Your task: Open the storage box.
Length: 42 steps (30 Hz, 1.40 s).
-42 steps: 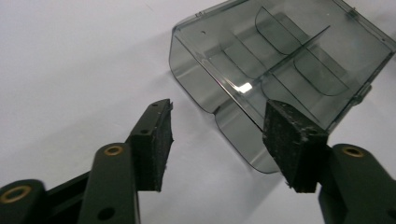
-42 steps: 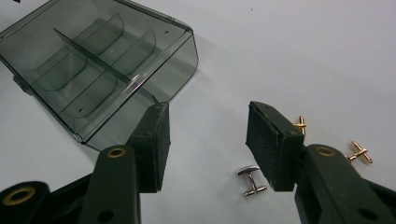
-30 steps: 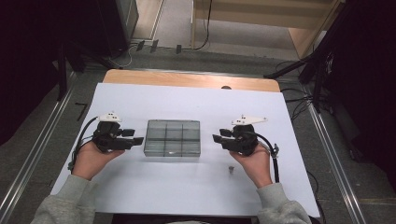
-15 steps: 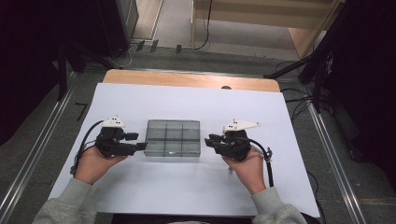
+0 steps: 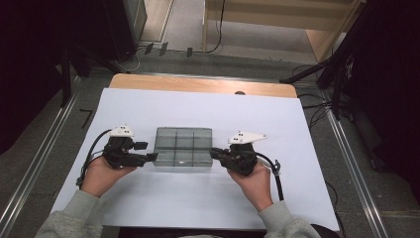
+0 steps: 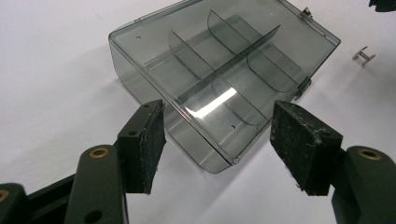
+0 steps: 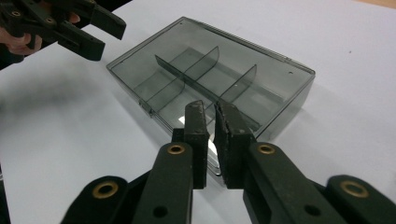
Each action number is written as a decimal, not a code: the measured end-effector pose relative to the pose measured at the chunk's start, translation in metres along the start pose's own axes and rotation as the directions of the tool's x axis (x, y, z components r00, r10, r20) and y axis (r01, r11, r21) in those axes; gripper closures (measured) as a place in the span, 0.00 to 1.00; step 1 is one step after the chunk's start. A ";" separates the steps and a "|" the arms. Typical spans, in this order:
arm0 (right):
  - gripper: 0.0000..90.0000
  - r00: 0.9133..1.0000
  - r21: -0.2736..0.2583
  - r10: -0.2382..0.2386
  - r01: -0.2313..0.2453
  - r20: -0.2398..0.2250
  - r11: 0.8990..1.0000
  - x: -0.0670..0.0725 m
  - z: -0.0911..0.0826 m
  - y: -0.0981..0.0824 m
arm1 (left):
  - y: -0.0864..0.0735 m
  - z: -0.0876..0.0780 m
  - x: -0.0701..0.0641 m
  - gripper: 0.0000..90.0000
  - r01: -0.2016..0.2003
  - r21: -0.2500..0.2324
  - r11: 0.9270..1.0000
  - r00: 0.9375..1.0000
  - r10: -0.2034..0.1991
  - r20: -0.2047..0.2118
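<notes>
A smoky clear plastic box (image 5: 183, 146) with inner dividers lies closed on the white table top. My left gripper (image 5: 147, 151) is at its front left corner. In the left gripper view its jaws have just been opening and stand wide, either side of the box (image 6: 219, 51) corner, pads clear of it. My right gripper (image 5: 214, 151) is at the front right corner. In the right gripper view its jaws (image 7: 211, 114) have just been closing to a thin slit over the box (image 7: 210, 70) edge, and I see nothing between them.
A small metal clip (image 6: 363, 55) lies loose on the table (image 5: 297, 129) by the box's front right corner. Two latches (image 6: 303, 86) sit on the box's front edge. A wooden strip (image 5: 198, 84) borders the far side. The person's hands hold both grippers near the front edge.
Both hands have moved inward to the box's front corners. The right jaws have gone from apart to nearly together. The left jaws have widened a little.
</notes>
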State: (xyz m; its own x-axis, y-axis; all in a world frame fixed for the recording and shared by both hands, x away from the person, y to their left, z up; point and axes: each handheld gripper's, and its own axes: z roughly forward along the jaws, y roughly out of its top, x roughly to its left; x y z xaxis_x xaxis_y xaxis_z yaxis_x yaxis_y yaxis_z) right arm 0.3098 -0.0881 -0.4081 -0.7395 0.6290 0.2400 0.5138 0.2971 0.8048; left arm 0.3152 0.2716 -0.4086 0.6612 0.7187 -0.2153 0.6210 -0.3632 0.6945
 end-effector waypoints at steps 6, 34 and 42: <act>0.99 1.000 0.029 -0.027 0.027 -0.015 0.999 0.008 0.010 -0.002 | -0.001 0.002 0.000 0.40 -0.008 0.002 1.000 1.000 0.008 0.000; 1.00 0.995 0.038 -0.085 0.087 -0.057 0.995 0.037 0.043 -0.014 | -0.004 0.006 -0.002 0.40 -0.019 0.003 1.000 1.000 0.019 0.010; 1.00 0.993 0.057 -0.097 0.101 -0.060 0.993 0.041 0.055 -0.020 | -0.005 0.007 -0.003 0.40 -0.020 -0.005 1.000 1.000 0.020 0.013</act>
State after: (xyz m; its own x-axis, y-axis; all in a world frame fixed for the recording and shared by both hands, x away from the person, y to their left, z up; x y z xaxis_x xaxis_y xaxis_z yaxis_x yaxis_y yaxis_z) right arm 0.2930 -0.0292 -0.4445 -0.8106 0.5530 0.1925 0.4609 0.3997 0.7924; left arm 0.3128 0.2673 -0.4159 0.6788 0.7035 -0.2103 0.6055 -0.3743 0.7023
